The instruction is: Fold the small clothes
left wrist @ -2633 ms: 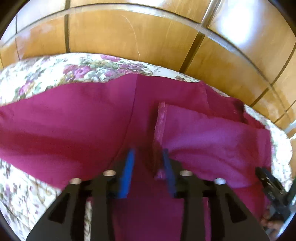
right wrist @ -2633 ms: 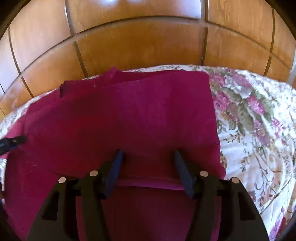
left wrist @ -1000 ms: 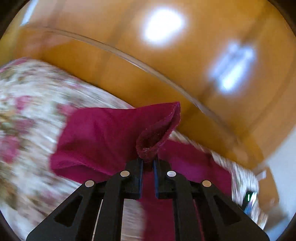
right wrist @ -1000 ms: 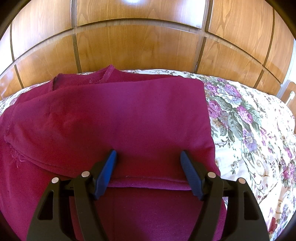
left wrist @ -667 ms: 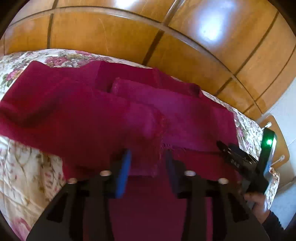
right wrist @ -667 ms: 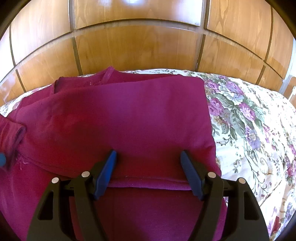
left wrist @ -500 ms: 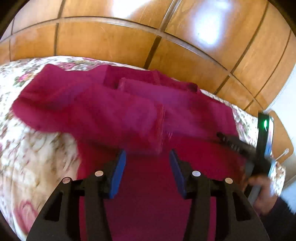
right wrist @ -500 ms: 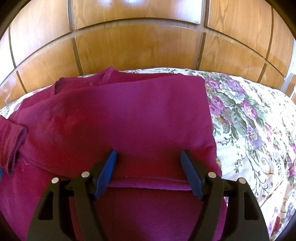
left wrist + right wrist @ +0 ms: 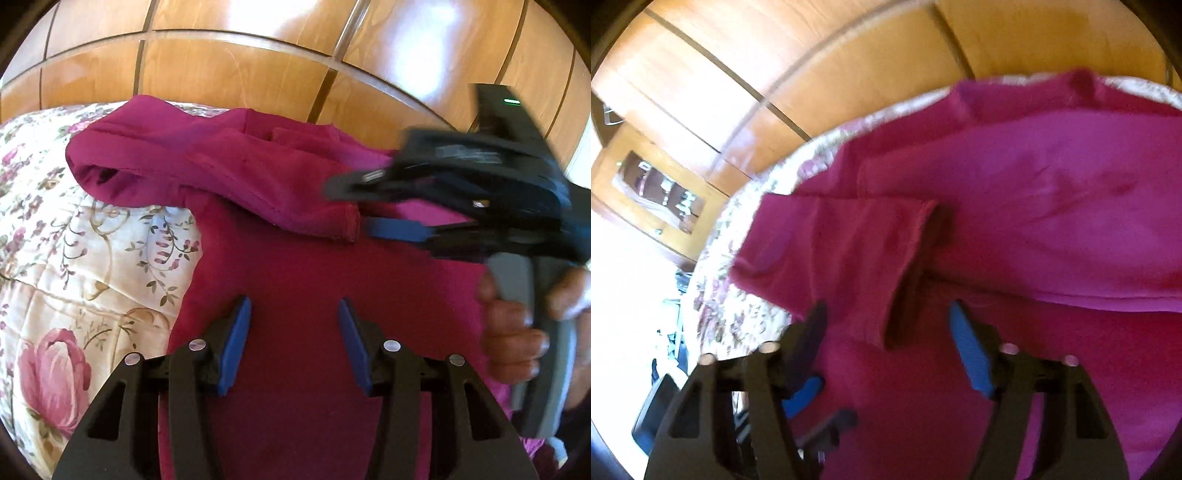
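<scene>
Folding the magenta garment (image 9: 303, 288) is best served by seating the left sleeve (image 9: 236, 177) flat across the body panel, cuff (image 9: 349, 225) parallel to the hem, before any further fold. The garment lies spread on the floral bedspread (image 9: 74, 266), in front of the wooden headboard (image 9: 229, 74); its sleeve is doubled inward, with a loose bulge at the shoulder that should be pressed down. The right gripper (image 9: 886, 325) approaches the cuff from the side, fingers apart and holding nothing, the cuff edge lying between them. The left gripper (image 9: 293, 314) hovers low over the body panel, fingers also spread, gripping no cloth. The person's right hand (image 9: 517, 325) grips the handle; motion blur obscures finer detail.
</scene>
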